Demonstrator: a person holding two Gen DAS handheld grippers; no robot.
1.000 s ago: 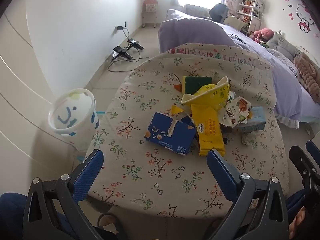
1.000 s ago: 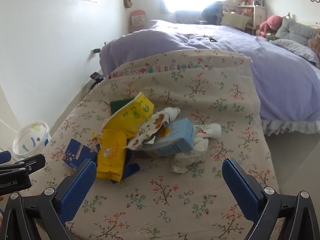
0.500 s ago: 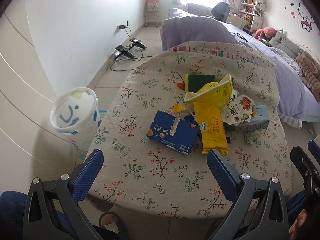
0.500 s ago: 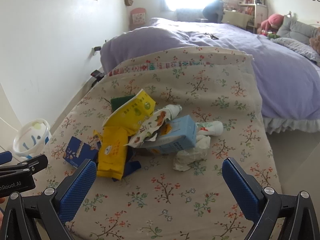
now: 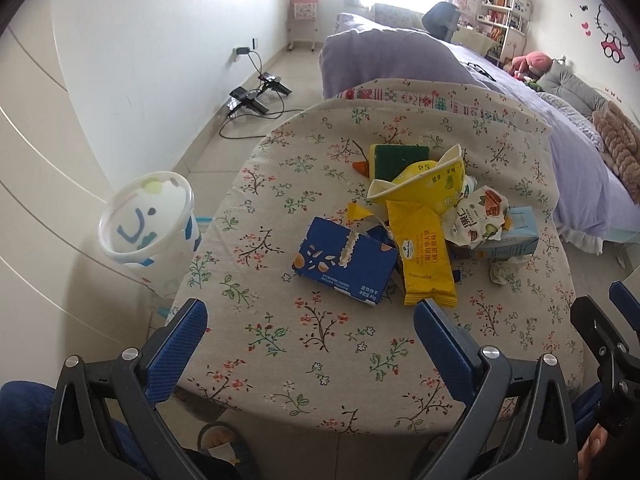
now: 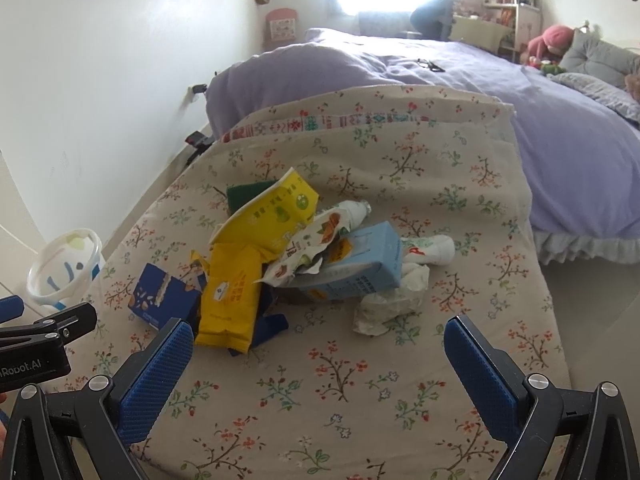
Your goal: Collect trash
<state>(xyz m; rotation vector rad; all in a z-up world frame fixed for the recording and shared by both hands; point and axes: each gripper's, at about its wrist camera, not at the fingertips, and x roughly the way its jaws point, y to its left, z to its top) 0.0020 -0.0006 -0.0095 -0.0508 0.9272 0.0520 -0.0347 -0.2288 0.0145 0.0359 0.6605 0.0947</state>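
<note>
A heap of trash lies in the middle of the floral-cloth table [image 5: 320, 340]: a blue biscuit box [image 5: 344, 266] [image 6: 160, 300], a yellow wrapper [image 5: 426, 258] [image 6: 230, 300], a yellow carton [image 5: 428, 184] [image 6: 276, 210], a light blue carton [image 6: 360, 268], a crumpled tissue [image 6: 390, 304] and a green sponge [image 5: 400, 156]. A white bin [image 5: 150, 220] [image 6: 64, 266] stands on the floor left of the table. My left gripper [image 5: 310, 320] is open and empty at the near edge. My right gripper [image 6: 318, 336] is open and empty, short of the heap.
A bed with a purple cover [image 6: 520, 92] lies behind and to the right of the table. Cables and chargers [image 5: 256, 94] lie on the floor by the left wall. A shelf [image 5: 504, 12] stands at the far end.
Both grippers have drawn slightly closer to the table and the heap. Nothing was grasped and the trash has not moved.
</note>
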